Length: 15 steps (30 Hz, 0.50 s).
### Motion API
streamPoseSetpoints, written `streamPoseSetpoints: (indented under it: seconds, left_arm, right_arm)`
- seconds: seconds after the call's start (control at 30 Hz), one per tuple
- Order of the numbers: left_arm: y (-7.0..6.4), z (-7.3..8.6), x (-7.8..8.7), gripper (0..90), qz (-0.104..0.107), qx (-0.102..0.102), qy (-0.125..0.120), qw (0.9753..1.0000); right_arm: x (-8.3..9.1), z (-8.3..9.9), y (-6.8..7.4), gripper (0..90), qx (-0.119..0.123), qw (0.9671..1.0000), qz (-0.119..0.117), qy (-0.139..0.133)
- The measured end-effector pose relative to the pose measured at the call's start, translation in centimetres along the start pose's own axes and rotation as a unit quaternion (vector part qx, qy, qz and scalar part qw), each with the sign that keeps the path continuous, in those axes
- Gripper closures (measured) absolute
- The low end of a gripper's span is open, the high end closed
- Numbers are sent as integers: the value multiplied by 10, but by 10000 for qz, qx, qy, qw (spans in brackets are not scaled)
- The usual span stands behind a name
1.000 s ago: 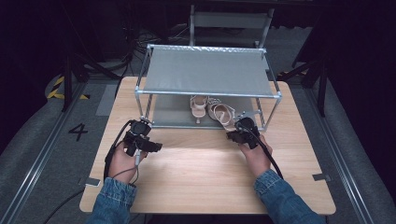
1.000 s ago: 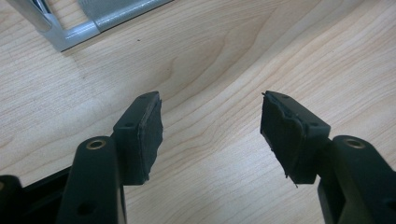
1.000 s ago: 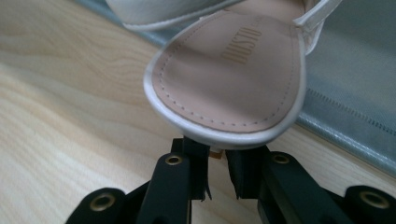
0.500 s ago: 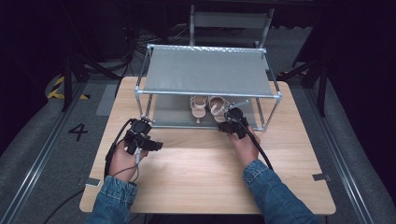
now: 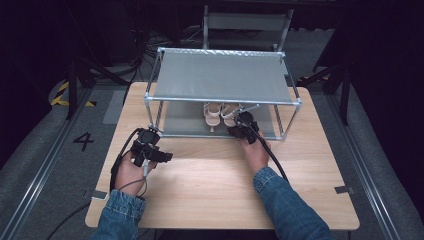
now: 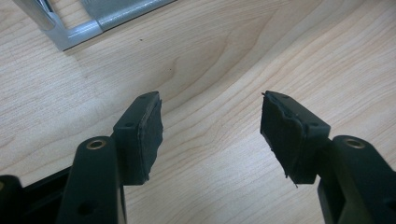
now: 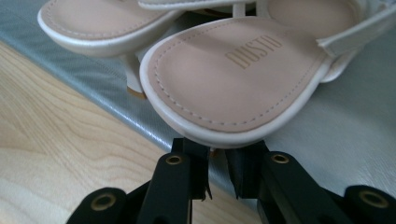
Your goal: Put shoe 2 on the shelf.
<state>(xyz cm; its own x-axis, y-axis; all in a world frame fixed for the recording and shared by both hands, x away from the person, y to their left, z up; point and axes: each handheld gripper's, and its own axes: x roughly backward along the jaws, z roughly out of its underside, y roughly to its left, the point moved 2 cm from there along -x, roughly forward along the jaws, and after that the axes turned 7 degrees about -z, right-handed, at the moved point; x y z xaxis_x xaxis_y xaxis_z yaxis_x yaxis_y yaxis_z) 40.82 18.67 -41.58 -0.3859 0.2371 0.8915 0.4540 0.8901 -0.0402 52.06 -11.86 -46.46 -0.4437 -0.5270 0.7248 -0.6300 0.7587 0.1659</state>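
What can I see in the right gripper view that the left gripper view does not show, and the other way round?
The right gripper view shows two white sandals with tan insoles on the grey lower shelf; the right gripper has its jaws nearly together under the nearer sandal's heel end. The left gripper view shows the left gripper with jaws wide apart and nothing between them, and a metal corner of the rack frame. Both show the wooden table.

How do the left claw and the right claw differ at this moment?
The left claw stands wide open with nothing between its jaws; the right claw is nearly shut on the heel of a sandal. The left hovers over the bare table; the right reaches under the rack. Both have black padded jaws.
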Motion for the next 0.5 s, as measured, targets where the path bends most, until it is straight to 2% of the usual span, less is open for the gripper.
streamPoseSetpoints:
  seconds: [0.17,0.23,0.27,0.37,0.4,0.43,0.47,0.5]
  left_arm:
    - [1,0,0,392,16,2,16,10000]
    - [2,0,0,392,5,-10,11,10000]
    - [2,0,-1,393,21,-3,4,10000]
    - [3,-2,-1,393,31,-14,-4,10000]
    - [3,-2,-1,392,20,0,-12,10000]
    - [3,-3,-2,392,43,6,-15,10000]
    - [3,-3,-2,392,54,-3,7,10000]
    - [2,-3,-2,393,46,-7,16,10000]
  right_arm:
    - [-10,-2,1,790,68,10000,6,1]
    - [-11,-3,1,789,-95,9999,-11,31]
    - [-13,-3,0,787,8,10000,-14,-11]
    - [-14,-5,2,780,26,10000,-10,20]
    - [-13,-4,1,758,-40,9999,-27,102]
    - [-11,-4,2,659,-217,9996,-58,157]
    - [-11,-4,0,599,-85,9998,-158,61]
    - [-7,-2,1,546,-265,9995,-115,154]
